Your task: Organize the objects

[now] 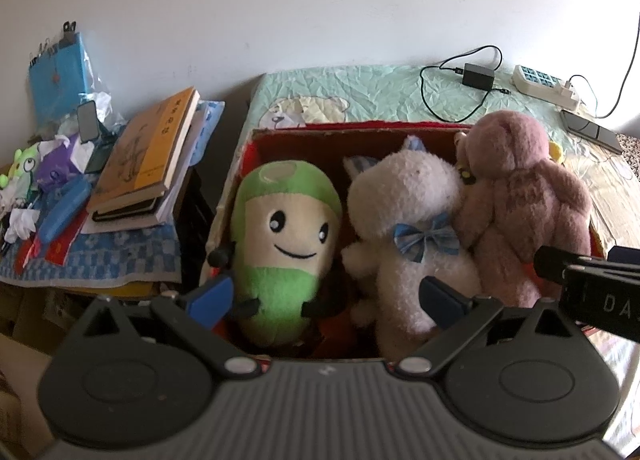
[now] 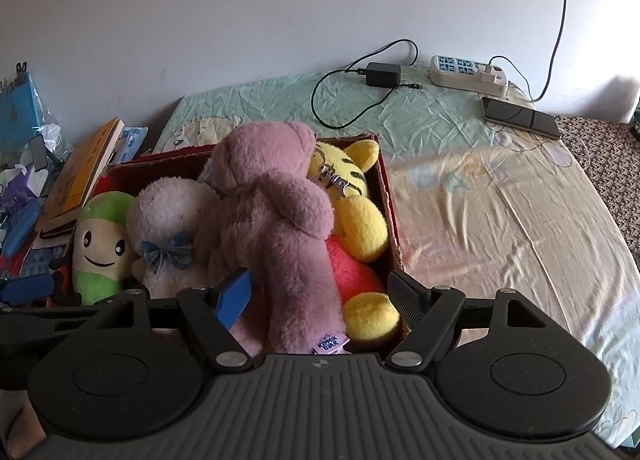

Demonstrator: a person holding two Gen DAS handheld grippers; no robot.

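Plushies are all packed in the red box [image 2: 386,180] on the bed; both hand-held grippers, left [image 1: 326,300] and right [image 2: 320,292], gape wide, empty. I reckon next I settle the pink bear [image 2: 272,188] lower.

L gripper [image 1: 326,300]: jaws spread wide, blue pads facing inward, nothing clamped btwn them. R gripper [image 2: 320,292]: jaws likewise wide apart, nothing gripped. R unit's black body showed at right edge of L wrist view, so both sat close, side by side
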